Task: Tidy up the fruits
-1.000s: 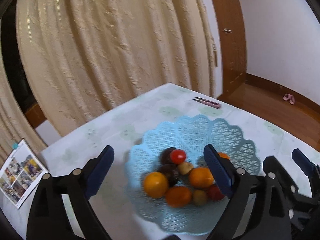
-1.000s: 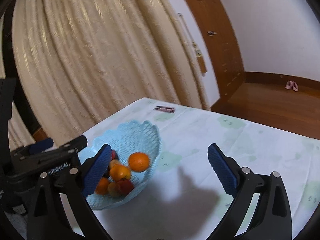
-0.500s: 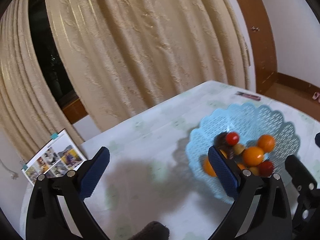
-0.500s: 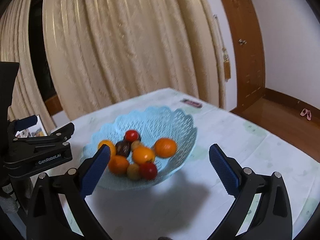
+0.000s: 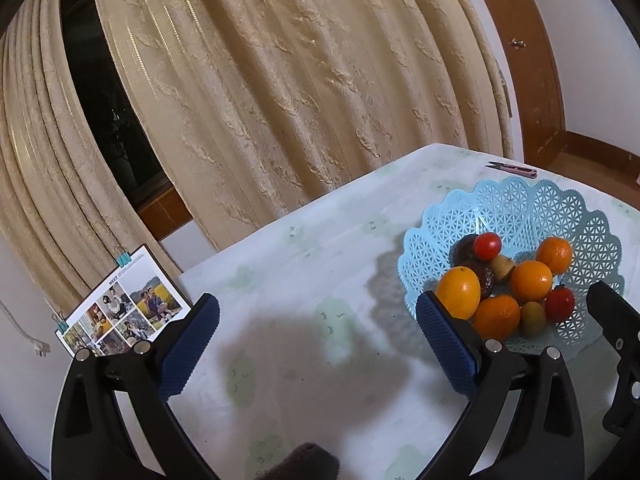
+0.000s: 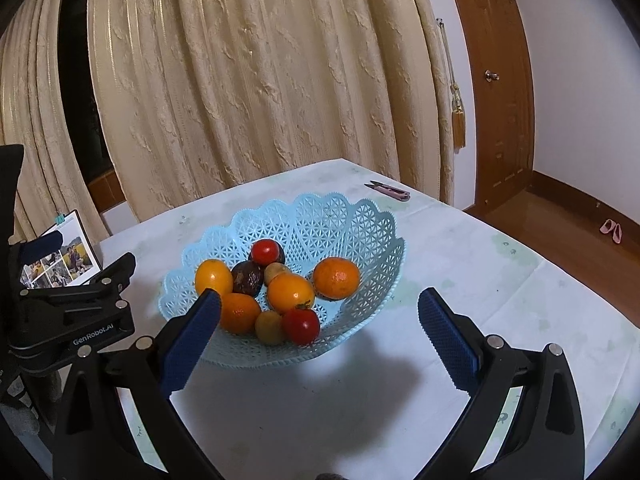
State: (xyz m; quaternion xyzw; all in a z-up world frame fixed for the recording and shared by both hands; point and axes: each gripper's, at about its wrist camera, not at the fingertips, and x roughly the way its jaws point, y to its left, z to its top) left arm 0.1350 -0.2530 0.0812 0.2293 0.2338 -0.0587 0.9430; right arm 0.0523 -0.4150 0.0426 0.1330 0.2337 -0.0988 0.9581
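You are working in soft, even indoor light that falls from above and behind you. Broad, blurry-edged shadows lie on the table (image 5: 304, 264) under each claw and beside the basket (image 6: 352, 216). Both views are sharp, without motion blur. The fisheye lenses bow the curtain (image 6: 256, 80) and door frame (image 6: 500, 100), and the corners go black.

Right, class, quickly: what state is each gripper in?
Left gripper: open, holding nothing.
Right gripper: open, holding nothing.
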